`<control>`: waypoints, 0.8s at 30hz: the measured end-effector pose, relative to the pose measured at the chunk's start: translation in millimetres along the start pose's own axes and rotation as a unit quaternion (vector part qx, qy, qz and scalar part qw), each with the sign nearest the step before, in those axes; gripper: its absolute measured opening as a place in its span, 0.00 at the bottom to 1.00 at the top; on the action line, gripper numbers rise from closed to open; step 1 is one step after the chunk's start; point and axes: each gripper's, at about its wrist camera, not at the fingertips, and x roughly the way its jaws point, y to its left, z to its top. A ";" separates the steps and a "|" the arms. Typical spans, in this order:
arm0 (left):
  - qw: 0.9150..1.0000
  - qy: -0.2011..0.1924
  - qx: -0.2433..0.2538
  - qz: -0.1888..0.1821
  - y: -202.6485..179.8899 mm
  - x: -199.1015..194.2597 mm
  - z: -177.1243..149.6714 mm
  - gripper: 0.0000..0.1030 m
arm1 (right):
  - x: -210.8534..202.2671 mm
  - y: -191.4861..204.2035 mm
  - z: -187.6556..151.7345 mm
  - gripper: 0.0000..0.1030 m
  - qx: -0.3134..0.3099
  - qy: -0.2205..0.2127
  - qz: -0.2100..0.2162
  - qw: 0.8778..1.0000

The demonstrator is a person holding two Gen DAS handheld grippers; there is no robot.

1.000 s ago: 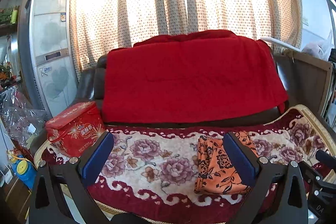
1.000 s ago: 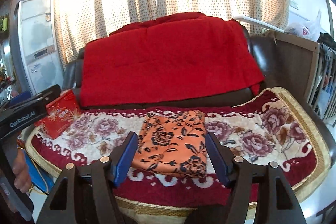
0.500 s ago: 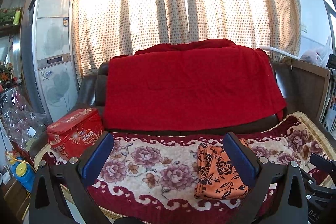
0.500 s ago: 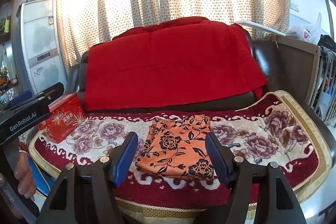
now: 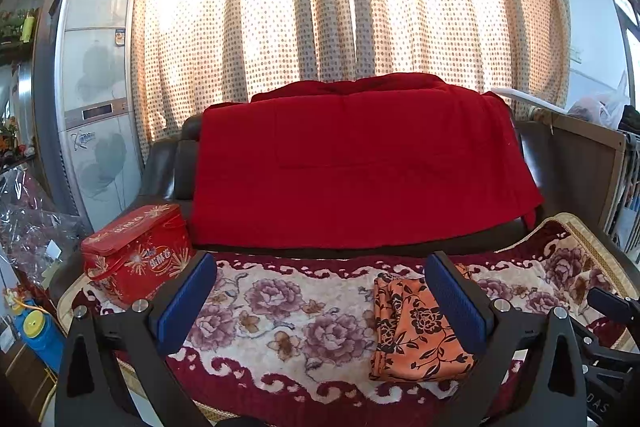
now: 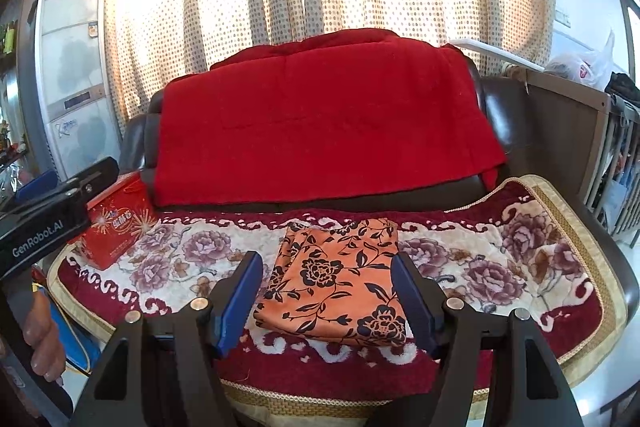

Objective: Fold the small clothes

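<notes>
Left wrist view: left gripper (image 5: 320,301) spread wide, both blue pads (image 5: 456,301) clear of any cloth, nothing pinched. Orange floral garment (image 5: 420,331) lying flat on the floral blanket (image 5: 280,323) of the sofa seat, toward the right-hand pad and partly hidden behind it. Appears folded into a compact rectangle with layered edges along its left side. Red tin (image 5: 136,255) standing at the seat's left end, well apart from the garment. Red cover (image 5: 360,163) draped over the backrest.

Right wrist view: right gripper (image 6: 326,293) likewise spread, pads framing the garment (image 6: 336,275) in the picture but held off it, no contact visible. Garment squared, flat, no loose sleeve or corner sticking out. A hand (image 6: 40,343) gripping the left tool's handle at the left edge.

Assessment: folding of this 1 item judged complete or nearly so. No second unfolded piece visible. Remaining work, if any: a final tidy or removal of the tools.
</notes>
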 end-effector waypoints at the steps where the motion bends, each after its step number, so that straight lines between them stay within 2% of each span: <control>1: 1.000 -0.001 -0.001 -0.002 1.0 0.3 0.9 1.00 | 0.3 0.9 1.7 0.68 -0.001 -0.001 -0.002 1.000; 14: 1.000 -0.018 -0.012 -0.015 16.5 5.9 14.2 1.00 | 3.4 13.6 17.8 0.68 -0.008 -0.002 -0.026 1.000; 24: 1.000 -0.004 -0.020 -0.018 23.5 20.2 8.7 1.00 | 13.9 24.8 20.8 0.68 -0.015 0.005 -0.026 1.000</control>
